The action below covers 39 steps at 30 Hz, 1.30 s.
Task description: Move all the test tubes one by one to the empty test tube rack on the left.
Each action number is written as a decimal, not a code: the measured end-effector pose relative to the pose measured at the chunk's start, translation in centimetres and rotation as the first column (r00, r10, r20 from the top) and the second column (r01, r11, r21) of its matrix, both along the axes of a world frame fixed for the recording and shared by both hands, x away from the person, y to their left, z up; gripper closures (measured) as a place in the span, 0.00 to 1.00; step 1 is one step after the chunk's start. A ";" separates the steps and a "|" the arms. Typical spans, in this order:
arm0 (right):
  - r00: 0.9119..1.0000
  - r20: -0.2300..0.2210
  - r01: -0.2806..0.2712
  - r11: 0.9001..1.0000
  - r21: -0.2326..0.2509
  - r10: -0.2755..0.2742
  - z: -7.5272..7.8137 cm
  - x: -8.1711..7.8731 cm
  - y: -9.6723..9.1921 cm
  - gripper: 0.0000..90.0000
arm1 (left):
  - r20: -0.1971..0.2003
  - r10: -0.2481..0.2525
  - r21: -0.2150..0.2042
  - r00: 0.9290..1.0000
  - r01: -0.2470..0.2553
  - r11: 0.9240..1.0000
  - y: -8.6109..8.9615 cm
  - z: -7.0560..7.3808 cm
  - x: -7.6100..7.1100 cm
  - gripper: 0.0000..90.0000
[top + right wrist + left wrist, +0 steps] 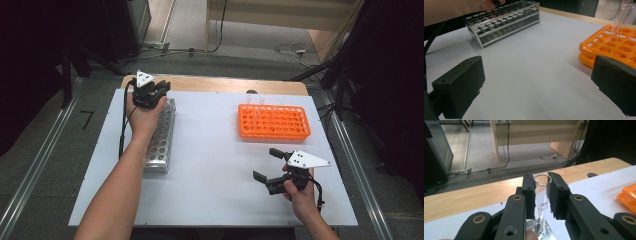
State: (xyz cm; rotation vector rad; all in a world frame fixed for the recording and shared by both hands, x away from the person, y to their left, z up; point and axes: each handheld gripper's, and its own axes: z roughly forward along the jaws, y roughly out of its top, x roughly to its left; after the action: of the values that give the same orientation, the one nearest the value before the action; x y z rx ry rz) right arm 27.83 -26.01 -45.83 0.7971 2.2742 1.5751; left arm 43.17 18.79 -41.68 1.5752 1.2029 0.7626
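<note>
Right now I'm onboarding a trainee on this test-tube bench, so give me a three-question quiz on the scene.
1. What does the left gripper hold between its pads?
2. True or false: the right gripper is clamped on the orange rack.
3. The left gripper is above which rack? A) orange rack B) metal rack

Key: 1. A clear glass test tube. 2. False; its jaws are open, above the white tabletop. 3. B.

There's a white sheet (215,150) covering most of a wooden table (225,84), with the bare wood showing along the far edge. Past it, the grey floor (200,30) has some loose cables (292,49) lying around, plus a pale wooden desk (529,132) standing further back. Metal rails (35,170) run along the floor on either side of the table.
</note>
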 end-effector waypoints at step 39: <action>1.000 0.008 0.008 1.000 0.003 -0.008 0.1 0.0 -0.1 0.00 | -0.171 -0.006 0.060 0.985 0.017 0.998 -0.5 -1.3 1.0 0.84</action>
State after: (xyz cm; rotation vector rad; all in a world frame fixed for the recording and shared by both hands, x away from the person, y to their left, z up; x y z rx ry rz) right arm 27.86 -26.16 -45.75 0.7983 2.2612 1.5751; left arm 44.15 18.32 -42.95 1.7244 1.3026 0.6732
